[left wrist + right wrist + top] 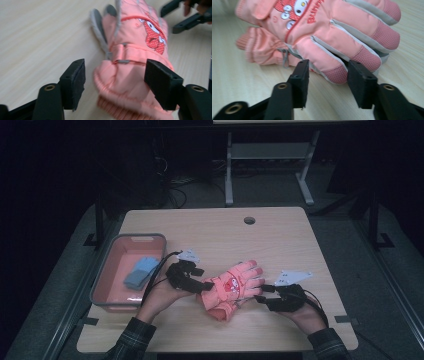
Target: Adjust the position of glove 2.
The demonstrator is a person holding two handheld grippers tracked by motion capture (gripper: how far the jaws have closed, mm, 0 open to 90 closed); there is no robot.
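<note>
A pair of pink winter gloves [232,287] lies stacked near the table's front middle, fingers pointing right and away. The top glove [135,62] bears a red cartoon patch, and the lower one's cuff [254,47] sticks out beneath it. My left gripper [205,287] stands open at the cuff end. In the left gripper view its jaws [115,75] straddle the ribbed cuff without pinching it. My right gripper [260,292] is open at the fingertip end. In the right gripper view its jaws [328,72] flank one pink fingertip [337,73].
A pink bin with a grey rim [137,236] sits at the table's left, with a blue folded item [141,271] inside. A round cable hole [249,220] is at the table's far edge. The other gripper's jaws [185,15] appear beyond the gloves in the left gripper view.
</note>
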